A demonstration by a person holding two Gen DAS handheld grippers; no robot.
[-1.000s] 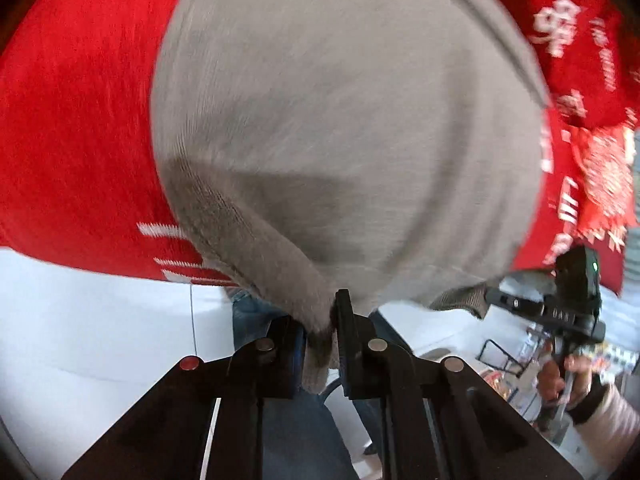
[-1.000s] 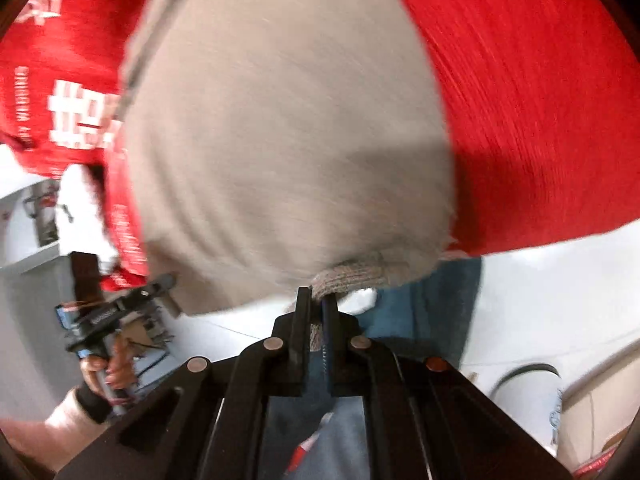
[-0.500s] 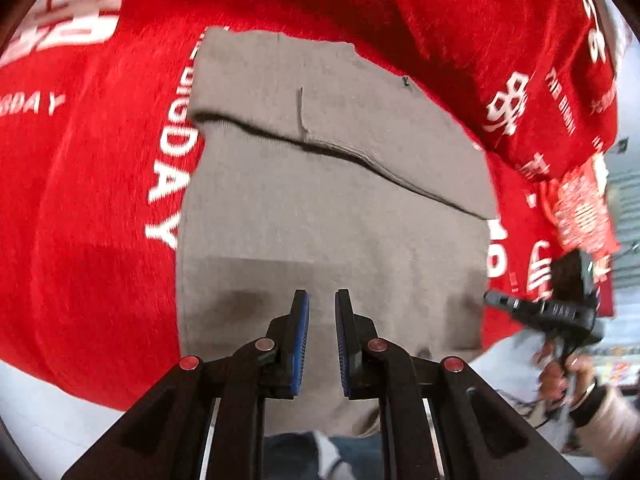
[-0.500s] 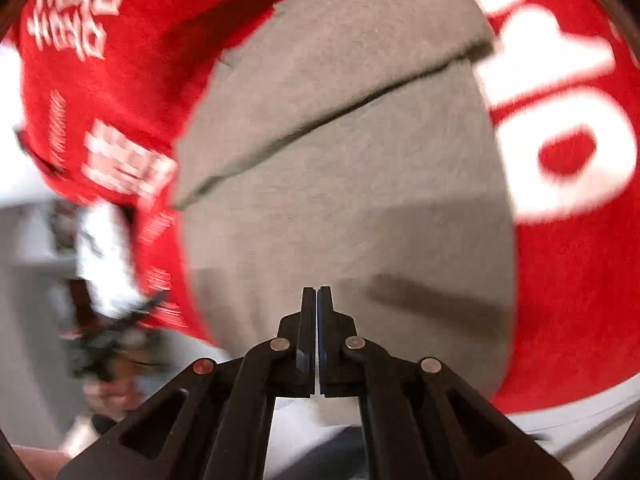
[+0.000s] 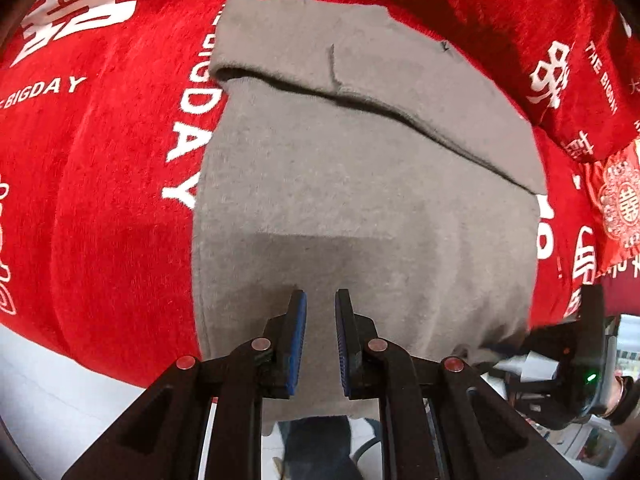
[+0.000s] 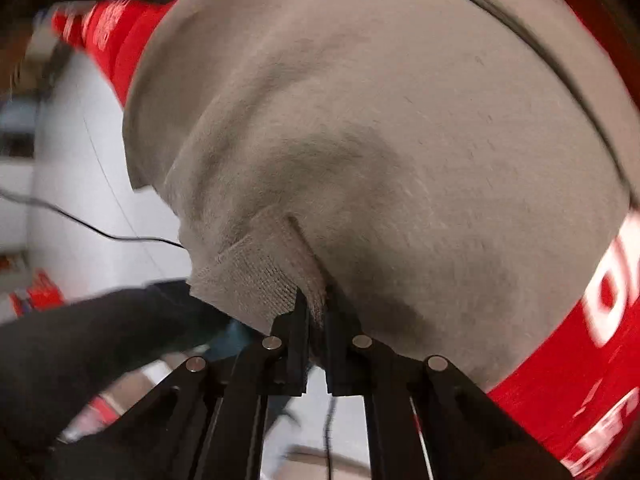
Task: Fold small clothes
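Grey knit garment (image 5: 360, 184) spread on red printed cloth (image 5: 112, 184) for folding. Left gripper (image 5: 321, 316) slightly parted, empty. Right gripper (image 6: 318, 300) pinching ribbed hem (image 6: 256, 276), likely to lift.

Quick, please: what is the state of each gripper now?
Left gripper: open, holding nothing, above the grey garment.
Right gripper: shut on the garment's ribbed hem.

Red printed cloth (image 5: 112, 208) covers surface; grey garment (image 5: 360, 208) on it.

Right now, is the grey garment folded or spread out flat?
Partly folded. The grey garment has its far edge doubled back in a flap across its body, lying on the red cloth.
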